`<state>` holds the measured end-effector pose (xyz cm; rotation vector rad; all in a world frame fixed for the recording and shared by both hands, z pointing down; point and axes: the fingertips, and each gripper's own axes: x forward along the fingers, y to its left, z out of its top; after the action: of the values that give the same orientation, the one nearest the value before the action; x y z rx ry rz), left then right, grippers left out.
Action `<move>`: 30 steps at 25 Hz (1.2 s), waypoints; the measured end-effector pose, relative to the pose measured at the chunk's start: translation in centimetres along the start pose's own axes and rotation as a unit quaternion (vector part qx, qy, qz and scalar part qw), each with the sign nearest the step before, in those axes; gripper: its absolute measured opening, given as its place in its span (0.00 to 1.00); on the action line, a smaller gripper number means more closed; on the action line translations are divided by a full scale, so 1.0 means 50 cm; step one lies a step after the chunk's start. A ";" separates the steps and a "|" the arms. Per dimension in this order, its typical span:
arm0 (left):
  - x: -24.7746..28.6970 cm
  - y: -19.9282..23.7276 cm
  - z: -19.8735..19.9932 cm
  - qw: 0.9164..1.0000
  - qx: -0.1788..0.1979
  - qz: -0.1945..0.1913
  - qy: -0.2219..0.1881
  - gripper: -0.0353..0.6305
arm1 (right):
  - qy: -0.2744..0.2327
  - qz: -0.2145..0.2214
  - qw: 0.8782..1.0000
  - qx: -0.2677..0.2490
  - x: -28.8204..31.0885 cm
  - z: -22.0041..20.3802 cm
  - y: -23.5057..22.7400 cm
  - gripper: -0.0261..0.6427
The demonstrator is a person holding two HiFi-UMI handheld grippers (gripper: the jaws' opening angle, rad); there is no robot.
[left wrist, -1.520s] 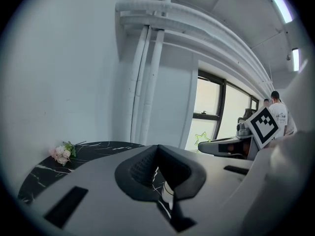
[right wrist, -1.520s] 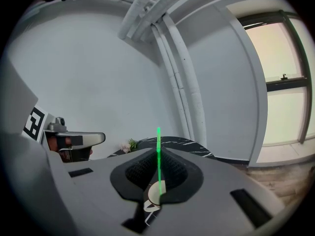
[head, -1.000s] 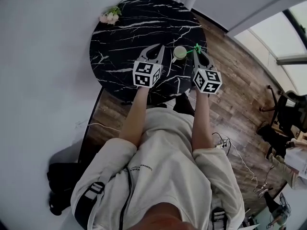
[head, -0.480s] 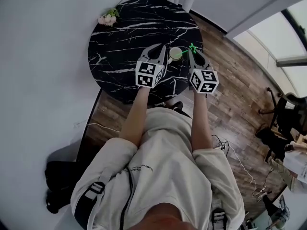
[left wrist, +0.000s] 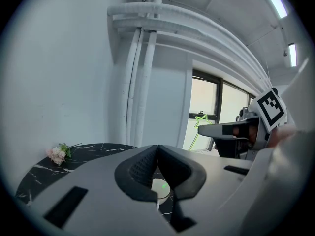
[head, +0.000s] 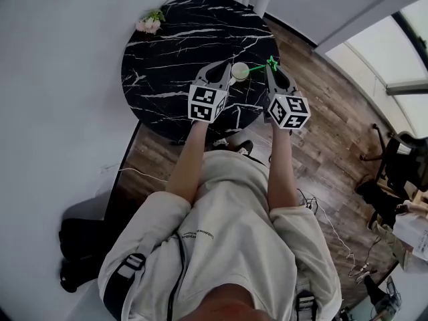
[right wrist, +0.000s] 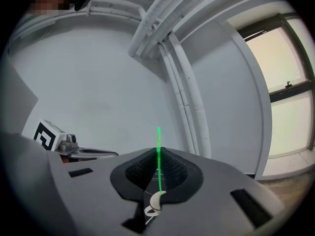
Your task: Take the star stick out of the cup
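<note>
A white cup (head: 239,72) stands on the round black marble table (head: 167,52). The green star stick (head: 257,66) slants from the cup up to the right, its star end at my right gripper (head: 273,69), which is shut on it. In the right gripper view the stick (right wrist: 158,146) rises between the pads of that gripper (right wrist: 158,156), with the cup (right wrist: 156,199) below. My left gripper (head: 221,67) sits just left of the cup. In the left gripper view its pads (left wrist: 157,147) meet, the cup (left wrist: 160,186) shows under them, and the star (left wrist: 201,121) shows at the right.
A small bunch of pink flowers (head: 150,23) lies at the table's far left edge. The person stands at the near edge on a wooden floor (head: 321,126). Cables (head: 334,226) trail at the right, a white wall at the left.
The right gripper has drawn the star end up and away from the cup, so more of the stick shows and it slants more. The left gripper now sits closer to the cup.
</note>
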<state>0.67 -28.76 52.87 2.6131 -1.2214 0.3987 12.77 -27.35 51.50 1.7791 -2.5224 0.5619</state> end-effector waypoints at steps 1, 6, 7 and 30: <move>-0.001 -0.004 0.001 1.000 0.000 0.002 -0.001 0.09 | -0.005 0.000 1.000 0.005 -0.006 0.006 -0.005 0.11; -0.002 -0.030 -0.012 1.000 0.004 0.000 0.004 0.09 | -0.019 -0.012 1.000 0.015 -0.041 0.014 -0.037 0.11; -0.004 -0.036 -0.014 1.000 0.005 -0.001 0.005 0.09 | -0.021 -0.016 0.999 0.018 -0.049 0.014 -0.045 0.11; 0.026 -0.107 -0.032 0.999 0.017 -0.022 0.025 0.09 | 0.037 -0.070 0.995 0.066 -0.120 -0.106 -0.126 0.11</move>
<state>5.39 -25.81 54.33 2.6360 -1.1488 0.4777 19.58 -22.19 57.04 1.9195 -2.3391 0.7898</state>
